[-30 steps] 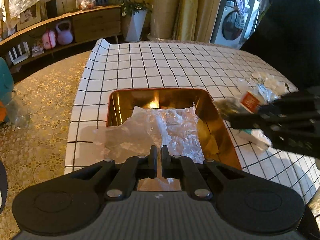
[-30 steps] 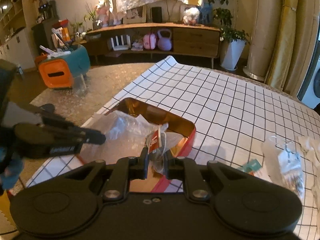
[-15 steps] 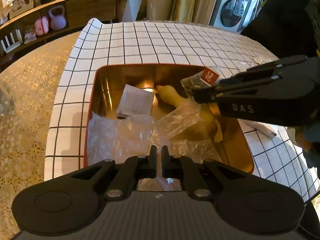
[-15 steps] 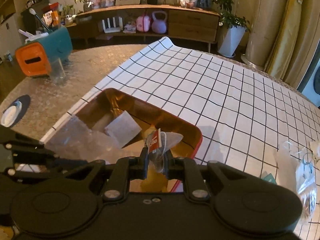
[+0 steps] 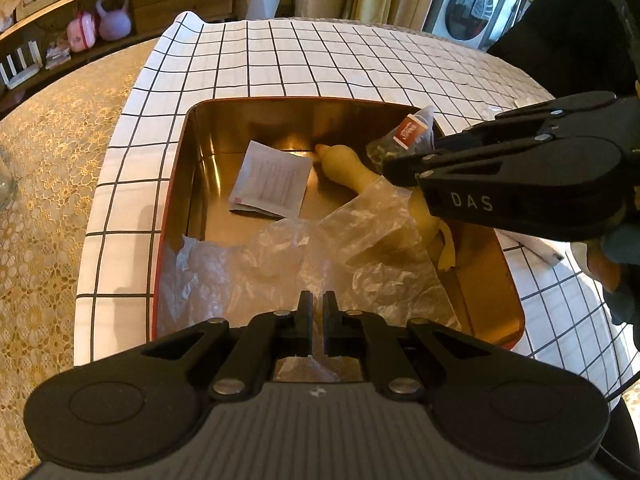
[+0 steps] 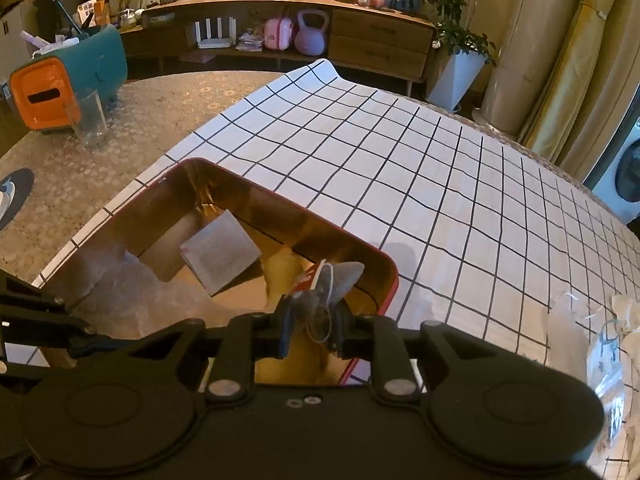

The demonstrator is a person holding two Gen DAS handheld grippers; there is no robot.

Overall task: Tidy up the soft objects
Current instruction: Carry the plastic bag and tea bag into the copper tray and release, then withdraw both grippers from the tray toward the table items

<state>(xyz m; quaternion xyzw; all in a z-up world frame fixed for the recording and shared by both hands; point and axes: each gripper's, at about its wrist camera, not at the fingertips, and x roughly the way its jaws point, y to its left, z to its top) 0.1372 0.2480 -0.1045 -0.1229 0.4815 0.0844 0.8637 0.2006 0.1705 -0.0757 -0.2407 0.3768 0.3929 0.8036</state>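
A red-rimmed golden tin tray (image 5: pixel 176 184) sits on the checked cloth. In it lie a white paper sachet (image 5: pixel 272 182), a yellow rubber chicken (image 5: pixel 352 172) and a crumpled clear plastic bag (image 5: pixel 304 264). My left gripper (image 5: pixel 316 316) is shut on the near edge of that bag. My right gripper (image 6: pixel 310 324) holds a tea bag with a red tag (image 6: pixel 320 292) over the tray's right side (image 6: pixel 384 280); its jaws have parted somewhat and the tea bag sits between them. The right gripper also shows in the left wrist view (image 5: pixel 394 168), with the tea bag (image 5: pixel 408 136) at its tips.
More clear packets (image 6: pixel 600 344) lie on the cloth to the right of the tray. A glass (image 6: pixel 86 120) and an orange and teal box (image 6: pixel 60 84) stand on the lace-covered table to the left. A low shelf (image 6: pixel 280 32) runs along the back wall.
Both grippers moved forward over the tray. The right one carried the tea bag above the tray and its jaws have widened. The left still pinches the plastic bag.
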